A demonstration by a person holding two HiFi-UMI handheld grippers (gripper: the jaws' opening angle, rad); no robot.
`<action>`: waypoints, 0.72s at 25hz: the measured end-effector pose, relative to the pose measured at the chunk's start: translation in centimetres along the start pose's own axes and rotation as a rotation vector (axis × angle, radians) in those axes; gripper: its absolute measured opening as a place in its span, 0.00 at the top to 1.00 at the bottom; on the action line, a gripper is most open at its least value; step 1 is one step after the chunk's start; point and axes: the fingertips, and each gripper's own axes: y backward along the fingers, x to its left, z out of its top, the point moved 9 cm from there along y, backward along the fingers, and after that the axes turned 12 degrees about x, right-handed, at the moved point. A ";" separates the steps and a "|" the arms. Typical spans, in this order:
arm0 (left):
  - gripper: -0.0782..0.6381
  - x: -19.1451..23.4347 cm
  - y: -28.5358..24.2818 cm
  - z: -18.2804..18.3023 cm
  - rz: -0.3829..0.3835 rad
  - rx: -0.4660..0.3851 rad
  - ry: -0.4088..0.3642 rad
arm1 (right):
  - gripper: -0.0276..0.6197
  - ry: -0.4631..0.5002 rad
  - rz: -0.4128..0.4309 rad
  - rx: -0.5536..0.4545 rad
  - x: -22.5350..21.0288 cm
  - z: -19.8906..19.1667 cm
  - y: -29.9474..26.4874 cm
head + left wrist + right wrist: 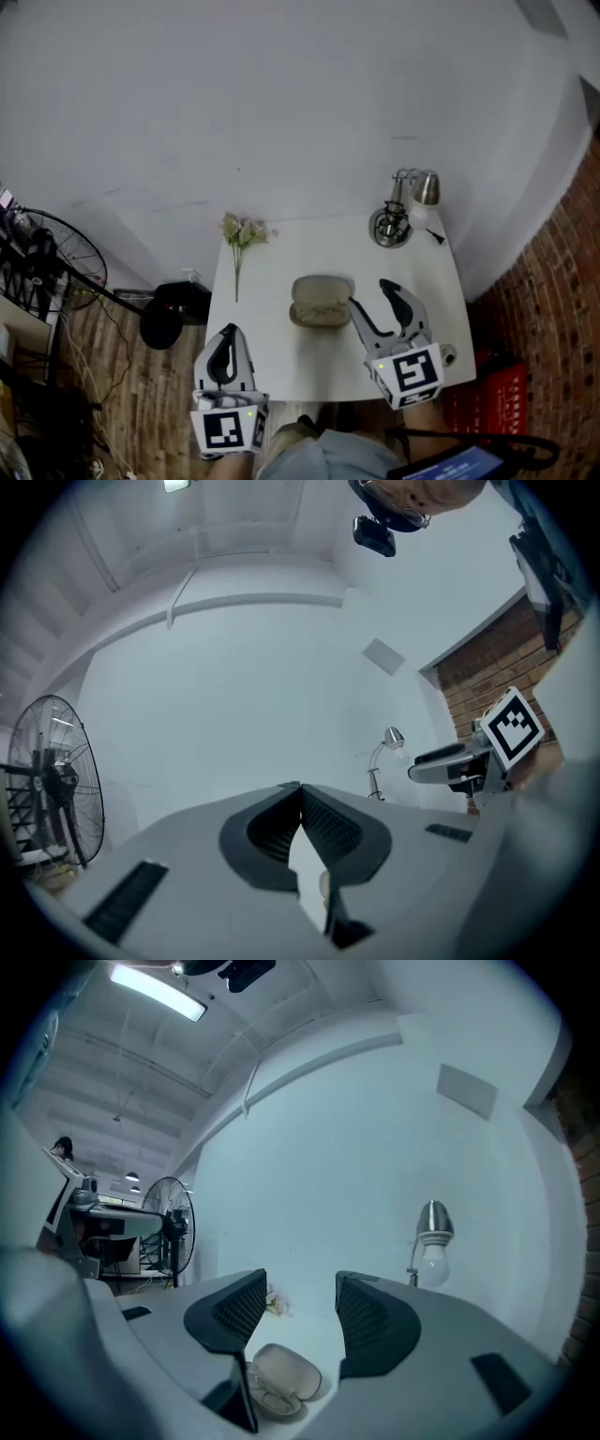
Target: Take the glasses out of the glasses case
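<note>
My right claw [373, 298], released and empty, points level just beside the open case [321, 300] on the surface [281, 272]. The glasses [265, 1395] lie inside, ahead and low toward its left jaw, long axis crosswise. My left claw [228, 337], clenched on nothing, sits farther off.

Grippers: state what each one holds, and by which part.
Nothing is held. The left gripper is shut and empty; the right gripper is open, its pads clear of the glasses case.
</note>
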 end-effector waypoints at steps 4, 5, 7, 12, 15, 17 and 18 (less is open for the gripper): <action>0.88 1.1 -0.5 0.5 0.024 -0.007 0.018 | 0.58 0.030 0.027 -0.003 0.1 1.1 -1.8; 0.88 1.5 -0.7 0.2 0.030 0.010 0.029 | 0.59 0.037 0.035 0.002 0.2 1.2 -2.3; 0.88 2.6 -1.2 -0.2 0.048 0.023 0.044 | 0.59 0.051 0.046 0.019 0.5 1.2 -3.4; 0.88 4.7 -3.4 -1.2 0.030 0.008 0.058 | 0.60 0.066 0.063 0.068 1.2 0.8 -6.0; 0.88 5.7 -4.7 -1.3 0.019 0.016 0.061 | 0.61 0.069 0.082 0.108 1.5 0.4 -7.5; 0.88 6.3 -5.6 -1.6 0.009 0.033 0.067 | 0.61 0.081 0.091 0.134 1.5 0.0 -8.5; 0.88 6.5 -6.0 -2.0 0.002 0.045 0.076 | 0.61 0.084 0.095 0.145 1.5 -0.3 -8.9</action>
